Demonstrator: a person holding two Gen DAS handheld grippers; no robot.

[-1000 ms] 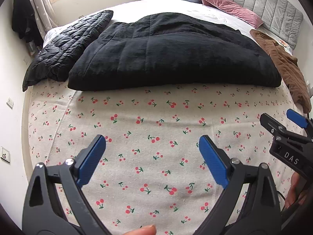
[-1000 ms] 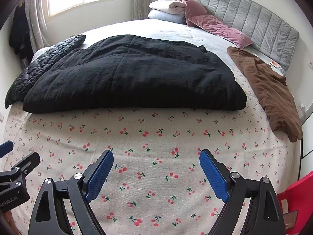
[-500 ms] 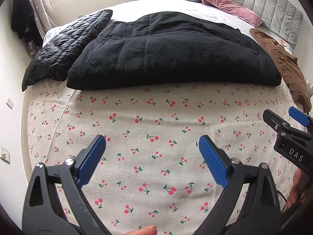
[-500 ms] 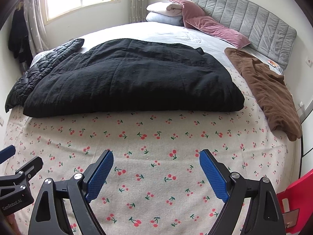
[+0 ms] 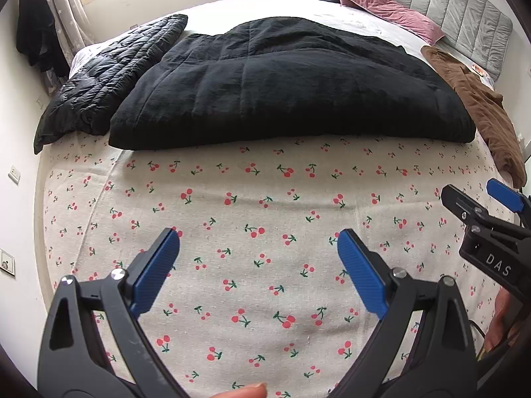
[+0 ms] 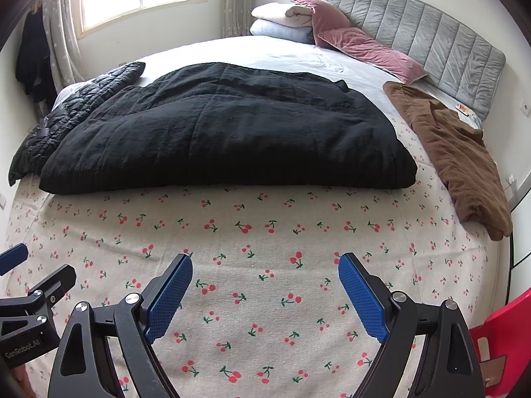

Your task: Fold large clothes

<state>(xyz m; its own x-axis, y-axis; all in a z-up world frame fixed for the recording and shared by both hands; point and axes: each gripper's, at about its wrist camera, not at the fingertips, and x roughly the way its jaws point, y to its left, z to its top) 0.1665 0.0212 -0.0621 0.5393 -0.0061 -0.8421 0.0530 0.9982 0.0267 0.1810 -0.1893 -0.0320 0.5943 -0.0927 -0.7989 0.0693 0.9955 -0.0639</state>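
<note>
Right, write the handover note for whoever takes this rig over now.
Left tool: open, empty, above the cherry-print bedcover.
Right tool: open, empty, beside it.
Big black padded garment: lies across the bed past the tools, in a thick slab; whether it needs more folds is unclear.
Black quilted puffer jacket at its left, brown garment at its right: both lie loose, unfolded.
Left: fold those.

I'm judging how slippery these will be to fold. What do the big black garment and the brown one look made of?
Big black garment: seemingly matte, padded cotton-like cloth, with stitched quilt lines and soft creases. Brown garment: probably corduroy or velour, judging by its dull, plush nap and heavy folds; too far to be sure.
</note>
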